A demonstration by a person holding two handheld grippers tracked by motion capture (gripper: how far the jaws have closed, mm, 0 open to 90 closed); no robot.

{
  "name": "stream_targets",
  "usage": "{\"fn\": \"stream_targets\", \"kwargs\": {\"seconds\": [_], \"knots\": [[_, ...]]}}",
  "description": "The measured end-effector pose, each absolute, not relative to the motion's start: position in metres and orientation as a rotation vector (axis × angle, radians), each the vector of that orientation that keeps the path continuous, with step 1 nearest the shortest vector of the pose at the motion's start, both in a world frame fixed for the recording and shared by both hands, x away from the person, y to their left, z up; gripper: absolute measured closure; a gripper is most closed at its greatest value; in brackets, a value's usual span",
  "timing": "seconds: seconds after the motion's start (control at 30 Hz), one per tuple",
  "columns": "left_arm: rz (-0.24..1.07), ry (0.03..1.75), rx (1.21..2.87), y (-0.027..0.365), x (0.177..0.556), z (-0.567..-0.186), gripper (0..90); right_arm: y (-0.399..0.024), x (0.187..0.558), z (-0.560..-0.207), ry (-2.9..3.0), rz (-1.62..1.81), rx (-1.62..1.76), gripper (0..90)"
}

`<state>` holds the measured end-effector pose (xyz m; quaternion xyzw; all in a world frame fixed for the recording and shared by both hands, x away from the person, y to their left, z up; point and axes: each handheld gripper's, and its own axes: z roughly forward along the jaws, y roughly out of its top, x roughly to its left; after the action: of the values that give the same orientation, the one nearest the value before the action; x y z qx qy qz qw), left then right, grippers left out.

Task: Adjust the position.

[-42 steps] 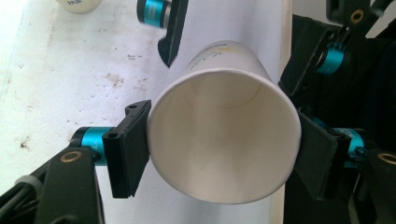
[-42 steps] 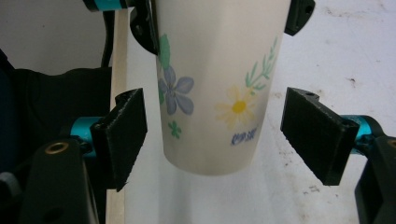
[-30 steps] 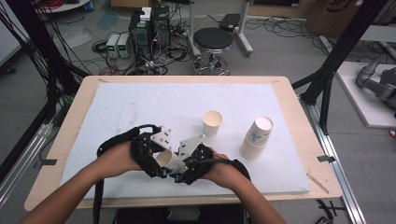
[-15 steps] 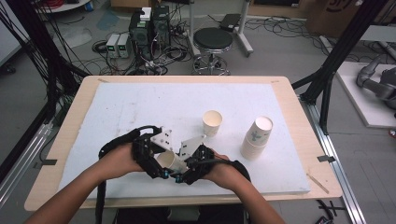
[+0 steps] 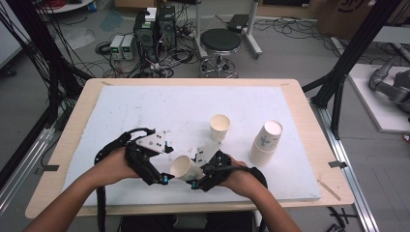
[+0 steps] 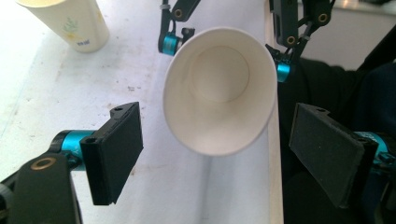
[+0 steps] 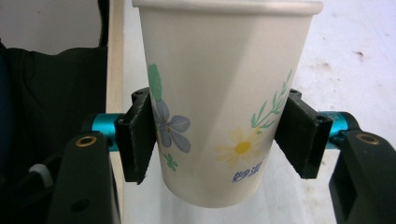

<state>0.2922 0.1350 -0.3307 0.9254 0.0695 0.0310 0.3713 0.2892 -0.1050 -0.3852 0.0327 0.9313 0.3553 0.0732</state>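
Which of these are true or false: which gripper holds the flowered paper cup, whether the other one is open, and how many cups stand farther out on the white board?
1. The right gripper clamps the flowered white paper cup. True.
2. The left gripper squeezes that cup. False: its jaws have just been opening, and its pads stand clear of the rim.
3. The held cup is full of liquid. False: it is empty.
4. A single upright paper cup and a stack of paper cups stand on the white board. True.

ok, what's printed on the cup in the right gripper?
The cup is cream-white with a floral print: blue flower, yellow daisy, green leaves, small blue lettering. The right gripper view shows it best.
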Motion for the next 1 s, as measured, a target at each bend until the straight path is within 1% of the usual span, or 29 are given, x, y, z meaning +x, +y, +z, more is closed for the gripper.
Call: {"fn": "stream_targets", "kwargs": {"seconds": [0.33,0.47,0.8,1.0], "knots": [[0.076,0.37,2.182,0.163,0.292,-0.355,17.6,-0.141,0.287,-0.394,2.671,1.203,0.277,34.6],[0.097,0.419,2.1,0.171,0.29,-0.368,17.8,-0.156,0.284,-0.399,2.579,1.313,0.357,34.3],[0.163,0.509,1.932,0.19,0.283,-0.391,18.2,-0.182,0.28,-0.416,2.427,1.469,0.53,34.2],[0.202,0.523,1.885,0.195,0.281,-0.4,18.2,-0.191,0.28,-0.419,2.373,1.514,0.567,34.1]]}}
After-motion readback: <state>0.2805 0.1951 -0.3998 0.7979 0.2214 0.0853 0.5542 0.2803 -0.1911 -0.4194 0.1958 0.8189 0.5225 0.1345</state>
